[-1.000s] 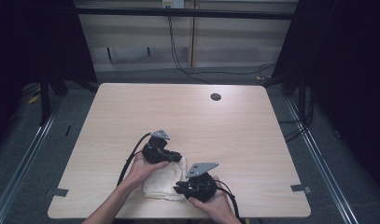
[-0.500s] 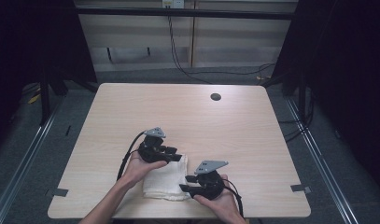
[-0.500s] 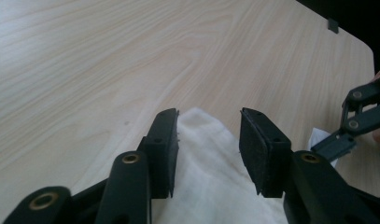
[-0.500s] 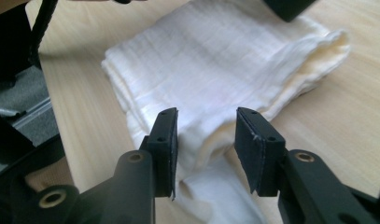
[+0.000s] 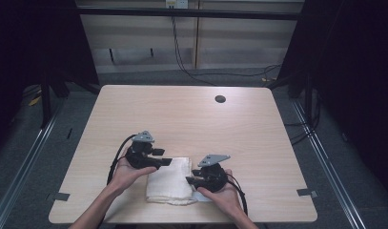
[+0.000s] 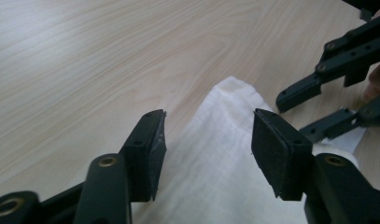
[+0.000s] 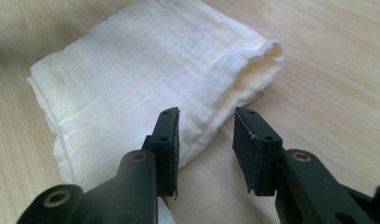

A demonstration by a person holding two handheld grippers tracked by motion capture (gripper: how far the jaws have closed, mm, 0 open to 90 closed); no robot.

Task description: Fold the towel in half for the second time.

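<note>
A folded white cloth [image 5: 170,180] lies flat near the front edge of the wooden table [image 5: 191,124]. My left gripper [image 5: 166,162] is at the cloth's far left corner, open, its jaws above and to either side of the cloth's narrow end [image 6: 225,154]. Open too, my right gripper [image 5: 191,179] points at the cloth's right edge. In the right gripper view the jaws [image 7: 206,121] hover just over the layered edge of the cloth [image 7: 145,70], holding nothing. The right gripper's jaws [image 6: 318,84] show at the upper right of the left gripper view.
A small dark round hole [image 5: 220,98] sits in the table's far right part. Grey tape marks [image 5: 306,192] lie at the front corners. Cables [image 5: 116,160] trail from both grippers over the front edge. Dark floor and rails surround the table.
The left gripper has drawn slightly left and the right gripper slightly right and back. The cloth now lies flatter, as a neat rectangle between them.
</note>
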